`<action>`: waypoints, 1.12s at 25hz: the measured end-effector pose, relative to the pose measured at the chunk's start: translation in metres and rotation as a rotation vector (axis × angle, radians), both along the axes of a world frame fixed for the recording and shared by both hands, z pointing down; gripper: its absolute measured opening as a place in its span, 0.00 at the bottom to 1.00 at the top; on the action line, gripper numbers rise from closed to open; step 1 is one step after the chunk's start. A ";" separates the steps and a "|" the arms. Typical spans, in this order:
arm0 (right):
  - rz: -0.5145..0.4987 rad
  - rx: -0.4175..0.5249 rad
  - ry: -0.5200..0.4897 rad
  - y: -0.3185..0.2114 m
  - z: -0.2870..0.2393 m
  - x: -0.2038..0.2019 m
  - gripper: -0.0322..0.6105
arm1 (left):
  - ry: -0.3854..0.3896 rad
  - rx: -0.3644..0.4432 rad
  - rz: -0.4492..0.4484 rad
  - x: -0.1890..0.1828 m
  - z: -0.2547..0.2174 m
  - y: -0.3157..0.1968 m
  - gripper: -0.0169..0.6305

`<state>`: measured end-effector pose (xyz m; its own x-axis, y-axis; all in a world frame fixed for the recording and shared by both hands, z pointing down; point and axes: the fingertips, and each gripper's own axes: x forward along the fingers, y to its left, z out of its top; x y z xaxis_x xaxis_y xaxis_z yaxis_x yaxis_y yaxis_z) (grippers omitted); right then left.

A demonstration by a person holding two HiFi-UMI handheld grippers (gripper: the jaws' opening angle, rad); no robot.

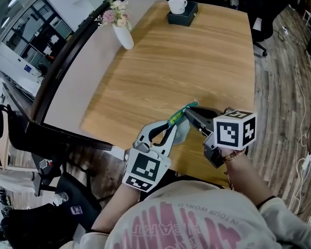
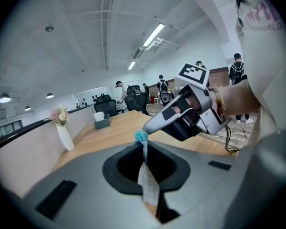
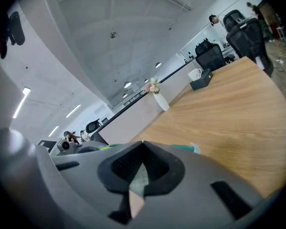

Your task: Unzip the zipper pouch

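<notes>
Your left claw (image 1: 172, 126) sat at about 7 o'clock in the head view, with its jaws pressed together on a thin edge of the zipper pouch (image 2: 147, 180). In the left gripper view a pale strip of fabric ran up between the jaws and ended in a teal tip (image 2: 141, 136). That grip looked meant to anchor one end, so the pouch would not follow when the other end was pulled.

You held the pouch in the air between the two claws, above the near edge of the wooden surface (image 1: 197, 61) and not resting on it. Its green zipper line (image 1: 178, 116) stretched from 7 towards 1 o'clock, which probably kept the track taut and straight for sliding.

Your right claw (image 1: 191, 114) met the pouch from 4 o'clock, just beside the left one. Its jaws were also closed on a thin flap of the pouch. I could not tell whether that flap was the pull tab, nor how far the zipper was open.

A white vase with flowers (image 1: 123, 32) stood at 11 o'clock. A cup (image 1: 177, 5) on a dark box (image 1: 182, 17) stood at 12 o'clock. Both were well apart from your work.
</notes>
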<state>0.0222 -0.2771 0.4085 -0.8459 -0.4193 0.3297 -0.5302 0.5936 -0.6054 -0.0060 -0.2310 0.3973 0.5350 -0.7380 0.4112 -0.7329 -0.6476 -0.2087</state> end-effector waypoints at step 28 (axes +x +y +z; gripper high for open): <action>0.082 0.115 0.181 0.042 0.007 0.022 0.05 | 0.116 -0.019 -0.114 -0.011 0.004 0.055 0.05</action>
